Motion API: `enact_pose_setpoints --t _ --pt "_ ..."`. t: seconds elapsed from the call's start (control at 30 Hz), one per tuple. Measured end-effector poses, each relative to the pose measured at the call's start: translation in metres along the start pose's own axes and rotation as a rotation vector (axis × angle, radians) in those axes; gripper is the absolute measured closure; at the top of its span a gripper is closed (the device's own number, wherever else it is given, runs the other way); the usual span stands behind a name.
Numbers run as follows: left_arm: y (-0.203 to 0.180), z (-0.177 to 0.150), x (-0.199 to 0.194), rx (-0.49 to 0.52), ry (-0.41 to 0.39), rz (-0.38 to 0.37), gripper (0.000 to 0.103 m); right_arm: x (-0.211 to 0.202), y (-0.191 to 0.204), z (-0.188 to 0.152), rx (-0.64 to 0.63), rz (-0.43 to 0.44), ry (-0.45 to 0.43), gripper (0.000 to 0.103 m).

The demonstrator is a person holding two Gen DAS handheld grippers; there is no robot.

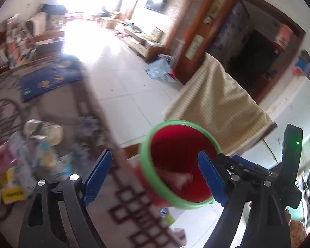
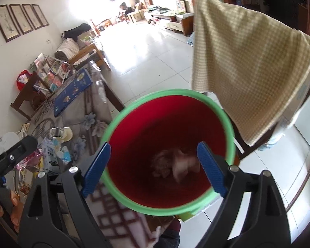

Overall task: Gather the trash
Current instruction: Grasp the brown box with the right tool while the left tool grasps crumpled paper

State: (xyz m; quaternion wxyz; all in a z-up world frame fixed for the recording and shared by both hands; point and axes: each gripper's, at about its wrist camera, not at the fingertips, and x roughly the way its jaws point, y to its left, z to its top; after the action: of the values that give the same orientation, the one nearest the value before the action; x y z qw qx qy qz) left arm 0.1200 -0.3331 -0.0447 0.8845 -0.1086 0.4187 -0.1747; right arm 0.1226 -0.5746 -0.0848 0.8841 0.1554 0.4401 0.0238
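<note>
A red bin with a green rim (image 2: 169, 210) stands beside the table edge; it also shows in the left wrist view (image 1: 155, 181). Crumpled pinkish trash (image 2: 181, 165) lies inside it, also seen in the left wrist view (image 1: 181, 179). My right gripper (image 2: 155, 165) is open and empty, held right above the bin mouth. My left gripper (image 1: 155, 173) is open and empty, above the table edge next to the bin. Several wrappers and paper scraps (image 1: 31, 144) lie in a pile on the table, also visible in the right wrist view (image 2: 51, 150).
The table (image 2: 80, 107) has a patterned grey cloth and a blue book (image 2: 72, 91). A chair draped with a checked beige towel (image 2: 248, 66) stands just behind the bin. White tiled floor (image 2: 146, 62) stretches beyond. The right gripper's body (image 1: 287, 165) shows in the left wrist view.
</note>
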Motion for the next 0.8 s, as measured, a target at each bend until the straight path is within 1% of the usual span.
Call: enact_pose_setpoints --t 0.03,0.13,0.2,0.37,0.47,0.57,0.63,0.7,0.8 --pt "0.010 -0.002 -0.007 -0.029 -0.008 0.022 0.022 0.002 0.008 0.001 -0.010 0.009 -0.002 0.019" --pt "0.037 -0.010 -0.023 -0.106 -0.021 0.048 0.022 0.007 0.030 0.002 -0.039 0.030 -0.002 0.019" --pt "0.054 -0.017 -0.036 -0.141 -0.029 0.067 0.022 0.014 0.052 0.001 -0.064 0.051 0.008 0.019" --pt "0.104 -0.035 -0.064 -0.185 -0.037 0.124 0.022 0.024 0.105 -0.010 -0.123 0.094 0.031 0.019" --pt "0.137 -0.042 -0.082 -0.211 -0.050 0.159 0.022 0.030 0.139 -0.023 -0.163 0.115 0.065 0.018" --pt "0.186 -0.055 -0.108 -0.259 -0.081 0.235 0.022 0.036 0.176 -0.042 -0.222 0.114 0.110 0.016" --pt "0.216 -0.065 -0.123 -0.293 -0.084 0.269 0.022 0.039 0.199 -0.059 -0.257 0.123 0.146 0.016" --pt "0.244 -0.075 -0.134 -0.328 -0.080 0.303 0.022 0.047 0.224 -0.083 -0.302 0.134 0.205 0.015" --pt "0.287 -0.092 -0.150 -0.387 -0.074 0.343 0.022 0.059 0.255 -0.118 -0.379 0.121 0.302 0.013"
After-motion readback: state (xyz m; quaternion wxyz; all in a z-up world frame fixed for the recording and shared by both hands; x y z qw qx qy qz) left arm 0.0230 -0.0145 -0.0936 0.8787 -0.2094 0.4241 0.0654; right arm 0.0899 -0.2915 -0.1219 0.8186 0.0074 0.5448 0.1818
